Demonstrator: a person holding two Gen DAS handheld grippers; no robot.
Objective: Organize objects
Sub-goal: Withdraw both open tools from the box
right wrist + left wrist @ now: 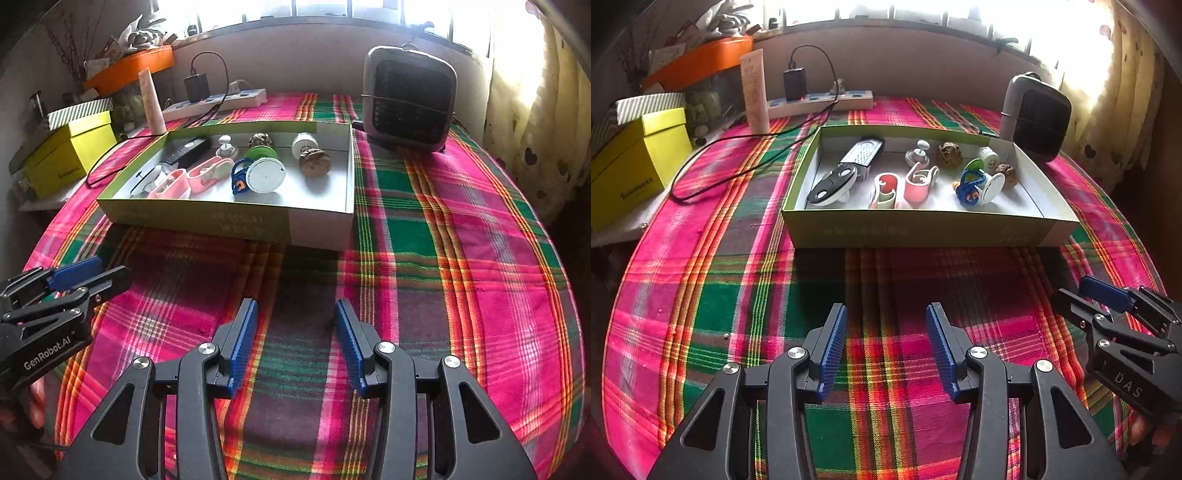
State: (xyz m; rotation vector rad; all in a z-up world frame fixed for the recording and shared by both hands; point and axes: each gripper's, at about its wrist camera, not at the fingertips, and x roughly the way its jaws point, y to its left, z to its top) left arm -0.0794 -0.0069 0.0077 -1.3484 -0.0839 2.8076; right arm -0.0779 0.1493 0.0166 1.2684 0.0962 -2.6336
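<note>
A shallow green-sided box (923,230) (236,221) sits on the plaid tablecloth and holds several small items: a black-and-silver remote (862,155), a black-and-white gadget (833,184), two pink clips (919,184) (207,173), a white disc with a blue cord (982,186) (264,175), a white knob (918,153), two brown walnut-like balls (948,155) (314,161). My left gripper (886,347) hovers open over bare cloth in front of the box. My right gripper (295,343) is also open and empty, beside it to the right.
A grey fan heater (410,99) (1039,118) stands behind the box's right end. A power strip with a black charger (820,99), a tall cream tube (755,92), a yellow box (635,162) and an orange bin (701,59) line the back left. A curtain (535,110) hangs at right.
</note>
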